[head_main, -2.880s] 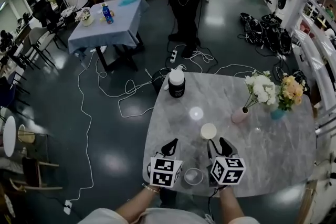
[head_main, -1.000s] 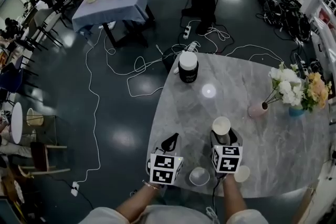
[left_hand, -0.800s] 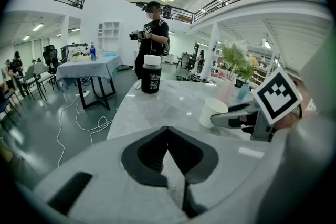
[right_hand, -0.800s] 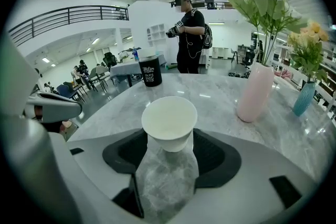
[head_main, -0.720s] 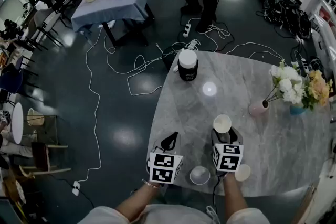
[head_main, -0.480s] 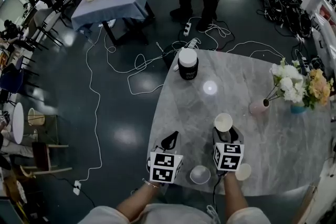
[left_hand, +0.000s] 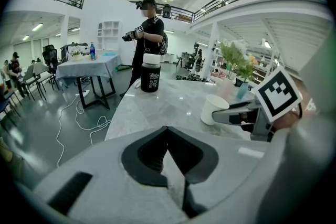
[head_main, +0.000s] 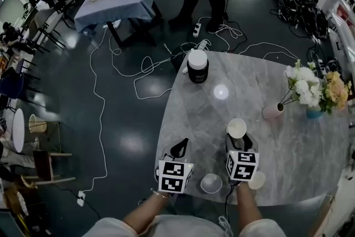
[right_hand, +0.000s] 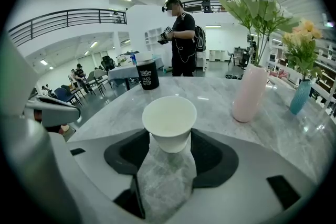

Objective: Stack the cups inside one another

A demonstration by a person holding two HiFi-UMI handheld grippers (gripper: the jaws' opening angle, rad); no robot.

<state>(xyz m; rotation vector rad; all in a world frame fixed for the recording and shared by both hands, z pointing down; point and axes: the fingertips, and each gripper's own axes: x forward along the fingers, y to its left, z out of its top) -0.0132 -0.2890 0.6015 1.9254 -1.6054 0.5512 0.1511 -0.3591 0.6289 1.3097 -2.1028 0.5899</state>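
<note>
The bench [head_main: 194, 108] carries all items. The left claw [head_main: 178, 148] is pressed together and empty. The right claw [head_main: 237, 141] pinches the upright white cup [head_main: 236, 128] by its lower wall. A second cup [head_main: 211, 183] stands between the two grippers, and a third cup [head_main: 258, 181] stands just right of the right claw.

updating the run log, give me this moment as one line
right tool: shut on white cup | left tool: shut, empty | near cup, edge cup: on table, unstacked
</note>
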